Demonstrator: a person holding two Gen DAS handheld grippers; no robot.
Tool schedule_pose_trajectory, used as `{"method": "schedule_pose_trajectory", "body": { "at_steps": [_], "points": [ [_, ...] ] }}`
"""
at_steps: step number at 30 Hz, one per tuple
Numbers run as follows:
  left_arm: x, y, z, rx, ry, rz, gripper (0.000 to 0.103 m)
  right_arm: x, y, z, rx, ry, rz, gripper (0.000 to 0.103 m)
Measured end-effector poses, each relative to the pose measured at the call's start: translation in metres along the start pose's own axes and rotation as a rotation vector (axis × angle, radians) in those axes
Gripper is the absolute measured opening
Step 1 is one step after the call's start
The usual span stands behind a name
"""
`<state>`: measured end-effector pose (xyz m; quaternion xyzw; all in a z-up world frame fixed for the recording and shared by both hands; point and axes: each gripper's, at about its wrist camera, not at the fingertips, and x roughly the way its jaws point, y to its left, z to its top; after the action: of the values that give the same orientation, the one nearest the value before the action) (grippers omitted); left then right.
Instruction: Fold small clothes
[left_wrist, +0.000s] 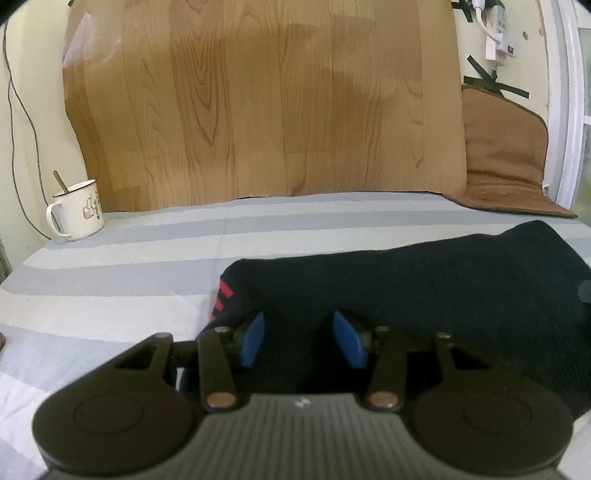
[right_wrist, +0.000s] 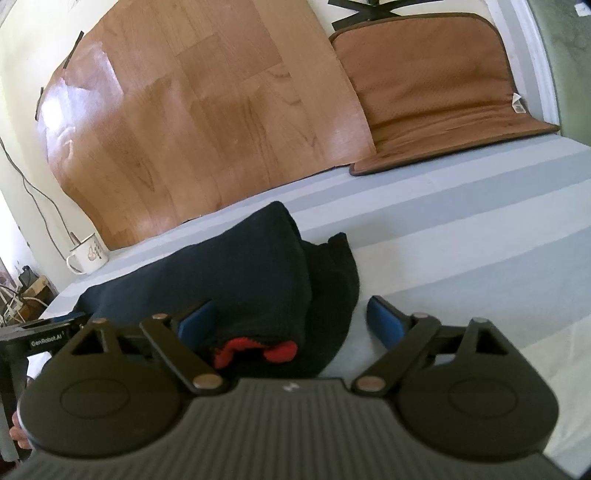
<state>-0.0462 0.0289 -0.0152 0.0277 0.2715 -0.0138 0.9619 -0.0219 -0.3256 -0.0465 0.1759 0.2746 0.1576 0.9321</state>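
A dark navy knitted garment (left_wrist: 406, 288) lies on the striped bed sheet (left_wrist: 129, 258), with red stripes (left_wrist: 221, 299) at its left end. My left gripper (left_wrist: 301, 338) hovers over that end, its blue pads (left_wrist: 253, 339) apart with cloth lying flat between them, not pinched. In the right wrist view the garment (right_wrist: 229, 273) is folded over itself, and a red edge (right_wrist: 255, 350) shows at the near side. My right gripper (right_wrist: 290, 321) stands wide open around this near end, its pads (right_wrist: 384, 321) not touching the cloth.
A white enamel mug (left_wrist: 75, 210) with a spoon stands at the far left of the sheet. A wood-pattern sheet (left_wrist: 258, 110) leans on the wall behind. A brown mat (right_wrist: 436, 92) lies at the back right. Striped sheet (right_wrist: 461, 229) extends to the right of the garment.
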Motion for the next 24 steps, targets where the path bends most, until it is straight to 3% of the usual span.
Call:
{"method": "schedule_pose_trajectory", "body": {
  "at_steps": [4,10,13,24],
  "points": [
    [-0.002,0.003,-0.002,-0.008,-0.010,-0.014,0.046,0.001,0.002,0.000,-0.008,0.006,0.005,0.096],
    [-0.006,-0.008,-0.005,0.047,-0.030,0.041,0.053,0.001,0.003,-0.001,-0.005,0.004,0.003,0.097],
    [-0.008,-0.005,-0.006,0.034,-0.037,0.029,0.055,0.002,0.004,-0.001,-0.014,0.009,0.009,0.103],
    [-0.011,-0.001,-0.007,0.006,-0.046,0.008,0.062,0.003,0.008,-0.002,-0.038,0.020,0.001,0.103]
  ]
}}
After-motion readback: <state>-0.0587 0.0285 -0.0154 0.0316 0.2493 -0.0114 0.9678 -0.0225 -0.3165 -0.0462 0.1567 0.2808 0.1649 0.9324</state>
